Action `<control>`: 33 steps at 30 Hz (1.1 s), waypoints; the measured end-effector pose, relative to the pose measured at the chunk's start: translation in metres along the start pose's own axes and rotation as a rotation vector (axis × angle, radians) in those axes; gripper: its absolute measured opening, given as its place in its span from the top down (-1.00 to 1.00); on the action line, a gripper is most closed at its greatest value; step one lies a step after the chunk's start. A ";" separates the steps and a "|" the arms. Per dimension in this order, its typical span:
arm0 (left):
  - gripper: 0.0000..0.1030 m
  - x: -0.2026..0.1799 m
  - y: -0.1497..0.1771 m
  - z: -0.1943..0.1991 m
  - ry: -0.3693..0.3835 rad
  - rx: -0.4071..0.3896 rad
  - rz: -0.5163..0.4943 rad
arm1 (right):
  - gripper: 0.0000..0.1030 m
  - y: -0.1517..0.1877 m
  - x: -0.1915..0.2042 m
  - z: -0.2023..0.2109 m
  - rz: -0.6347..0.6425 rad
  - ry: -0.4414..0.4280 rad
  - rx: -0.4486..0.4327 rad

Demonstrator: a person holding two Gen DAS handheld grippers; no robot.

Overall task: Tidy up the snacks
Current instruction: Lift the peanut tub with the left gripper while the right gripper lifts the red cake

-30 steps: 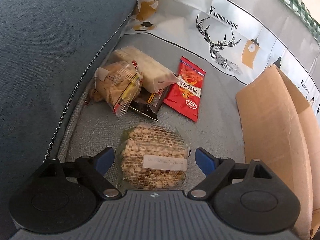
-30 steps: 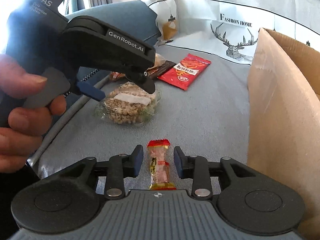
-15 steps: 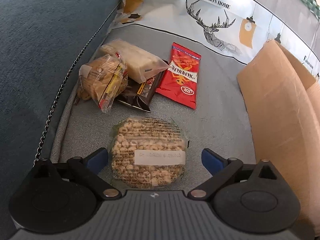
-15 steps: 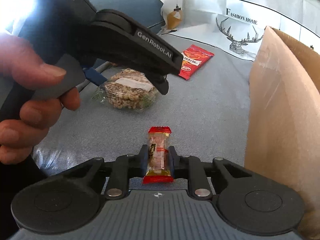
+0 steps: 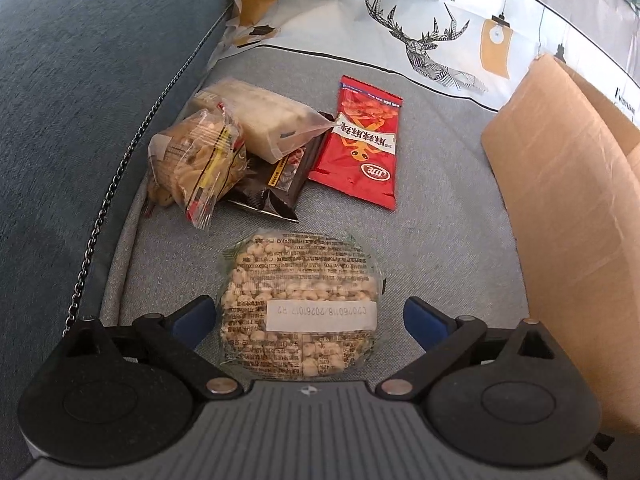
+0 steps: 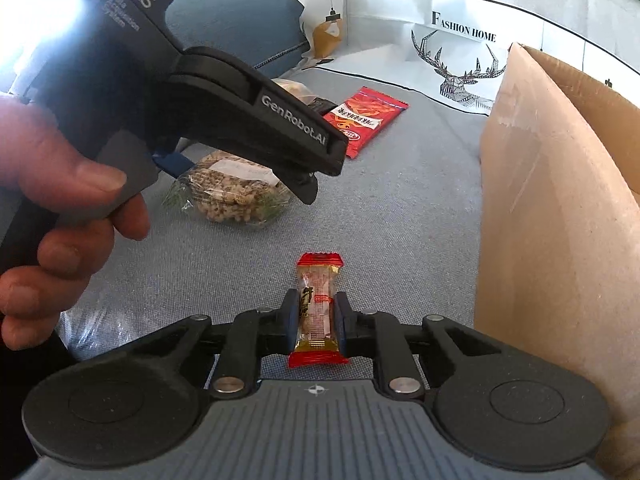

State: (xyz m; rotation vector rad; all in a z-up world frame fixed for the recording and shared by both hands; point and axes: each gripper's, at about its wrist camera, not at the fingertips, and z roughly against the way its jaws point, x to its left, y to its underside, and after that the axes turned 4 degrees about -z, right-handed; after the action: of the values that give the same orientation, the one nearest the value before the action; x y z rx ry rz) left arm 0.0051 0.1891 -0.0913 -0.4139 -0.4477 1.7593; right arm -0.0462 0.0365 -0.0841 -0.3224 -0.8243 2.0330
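Left wrist view: left hand-held gripper [image 5: 310, 320] is released, jaws wide, blue pads either side of the puffed-grain pack [image 5: 298, 306] w/o clear contact. Pack is round, clear crinkly film, pale nubbly grains, white label strip; its near edge is cut off by the gripper body. It lies on the grey woven sofa seat [image 5: 440, 220]. At 11 o'clock from it sits a pile: clear cookie bag [image 5: 200, 160] w/ yellow-red print, pale frosted bread bag [image 5: 264, 120] behind, glossy black packet [image 5: 276, 184] mostly hidden under both, print hard to read. At 12–1 o'clock, flat shiny red snack packet [image 5: 362, 144]. Cardboard box [image 5: 560, 200] at 3 o'clock, matte brown, cut off at frame edge; inside not visible. Blue-grey cushion [image 5: 80, 100] at 9 o'clock w/ a dark chain-like trim along its seam. White printed cloth [image 5: 420, 32] w/ deer drawing at 12.

Right wrist view: right hand-held gripper [image 6: 316, 322] is clenched on a small candy bar [image 6: 318, 310], clear wrapper w/ red crimped ends, standing lengthwise between the pads, lower end near the seat; can't tell if it touches. At 10 o'clock the left hand-held gripper's black body and the person's left hand [image 6: 60, 216] block much of the view; puffed-grain pack partly hidden under it, pile nearly all hidden. Red packet at 12–1, box wall at 3, top flap cut off.
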 end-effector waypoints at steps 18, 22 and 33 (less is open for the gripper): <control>-0.67 -0.018 0.005 0.007 -0.070 -0.070 -0.105 | 0.63 0.002 0.001 0.004 -0.005 0.013 -0.021; -0.66 -0.013 0.006 0.020 -0.050 -0.122 -0.077 | 0.64 0.003 0.003 0.014 -0.004 0.015 -0.057; -0.66 0.009 0.021 0.086 0.029 -0.354 0.042 | 0.64 0.003 0.011 0.047 0.021 0.035 -0.162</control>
State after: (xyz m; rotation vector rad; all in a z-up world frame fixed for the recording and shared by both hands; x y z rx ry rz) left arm -0.0573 0.1870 -0.0285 -0.7014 -0.7389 1.7132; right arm -0.0783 0.0243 -0.0501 -0.4573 -0.9697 1.9783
